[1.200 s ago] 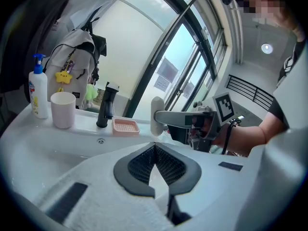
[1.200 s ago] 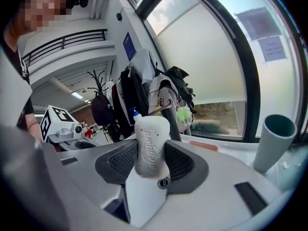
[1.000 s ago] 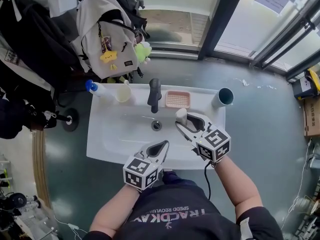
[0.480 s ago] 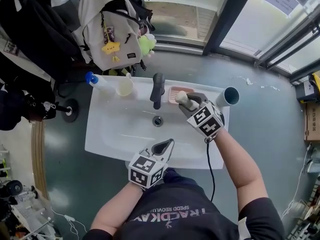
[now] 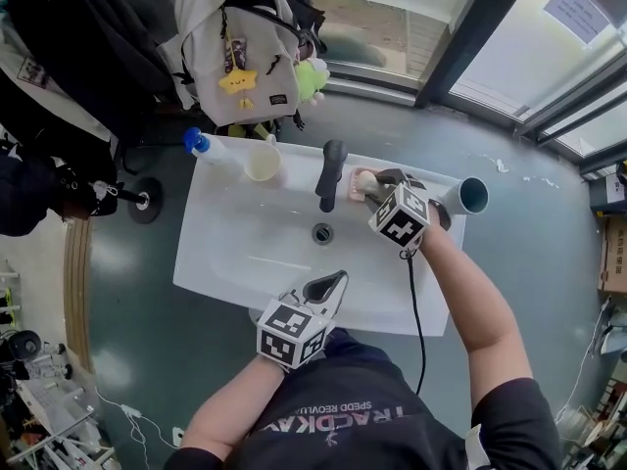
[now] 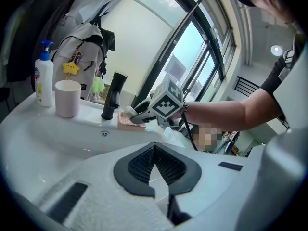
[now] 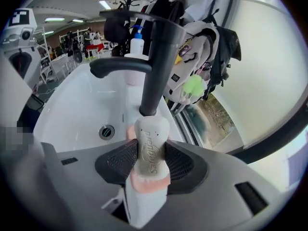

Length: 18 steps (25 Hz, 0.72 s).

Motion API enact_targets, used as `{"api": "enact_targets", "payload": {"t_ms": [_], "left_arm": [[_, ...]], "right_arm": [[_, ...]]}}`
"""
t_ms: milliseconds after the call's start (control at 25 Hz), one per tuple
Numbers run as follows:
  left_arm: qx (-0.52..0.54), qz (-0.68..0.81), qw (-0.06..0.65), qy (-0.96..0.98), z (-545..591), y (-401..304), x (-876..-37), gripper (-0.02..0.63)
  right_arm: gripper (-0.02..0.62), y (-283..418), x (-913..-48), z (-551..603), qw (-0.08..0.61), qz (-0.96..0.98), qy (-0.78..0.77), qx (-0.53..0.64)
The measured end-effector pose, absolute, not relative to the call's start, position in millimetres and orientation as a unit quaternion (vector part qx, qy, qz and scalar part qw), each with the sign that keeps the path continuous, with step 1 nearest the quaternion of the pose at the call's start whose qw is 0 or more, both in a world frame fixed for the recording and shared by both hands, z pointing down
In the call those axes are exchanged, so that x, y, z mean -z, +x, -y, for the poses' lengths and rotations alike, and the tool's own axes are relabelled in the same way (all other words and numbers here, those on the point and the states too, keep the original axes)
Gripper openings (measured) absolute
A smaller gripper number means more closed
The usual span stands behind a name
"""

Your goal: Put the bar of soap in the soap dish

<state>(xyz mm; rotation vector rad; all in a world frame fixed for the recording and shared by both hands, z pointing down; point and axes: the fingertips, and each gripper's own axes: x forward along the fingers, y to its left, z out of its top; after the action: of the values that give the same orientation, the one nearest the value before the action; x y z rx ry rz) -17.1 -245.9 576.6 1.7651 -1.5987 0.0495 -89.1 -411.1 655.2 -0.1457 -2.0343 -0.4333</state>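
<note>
A cream-white soap bar [image 7: 150, 146] stands clamped between the jaws of my right gripper [image 7: 150, 160]. In the head view that right gripper [image 5: 377, 190] holds the soap bar [image 5: 365, 180] right over the pink soap dish [image 5: 353, 191], on the sink's back ledge beside the black tap [image 5: 330, 172]. From the left gripper view the soap bar [image 6: 130, 112] sits just above the soap dish [image 6: 127, 121]. Whether soap and dish touch is unclear. My left gripper [image 5: 324, 291] hangs shut and empty by the sink's front edge; its jaws [image 6: 155, 170] meet.
The white sink [image 5: 245, 238] has a drain [image 5: 322, 232] mid-basin. On the back ledge stand a cream cup [image 5: 263, 165], a blue-capped pump bottle [image 5: 211, 150] and a teal cup [image 5: 467, 196]. A backpack [image 5: 245, 47] hangs behind the sink.
My right gripper carried the soap from the basin's right side up and back to the pink dish on the ledge. The left gripper stayed near the front edge.
</note>
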Motion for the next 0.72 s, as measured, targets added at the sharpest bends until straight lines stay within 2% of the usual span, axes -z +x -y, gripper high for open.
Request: {"api": "enact_targets", "payload": {"t_ms": [320,720], "left_arm": [[-0.011,0.639,0.373,0.673,237.8,-31.7,-575.6,0.009],[-0.009,0.644,0.376,0.666,230.8,-38.9,-572.7,0.009]], "right_arm": [[0.179,-96.8,-669.3,416.2,0.553,0.801,-0.088,0.212],[0.184,-99.7,-670.8,425.2,0.558,0.798,-0.08,0.211]]}}
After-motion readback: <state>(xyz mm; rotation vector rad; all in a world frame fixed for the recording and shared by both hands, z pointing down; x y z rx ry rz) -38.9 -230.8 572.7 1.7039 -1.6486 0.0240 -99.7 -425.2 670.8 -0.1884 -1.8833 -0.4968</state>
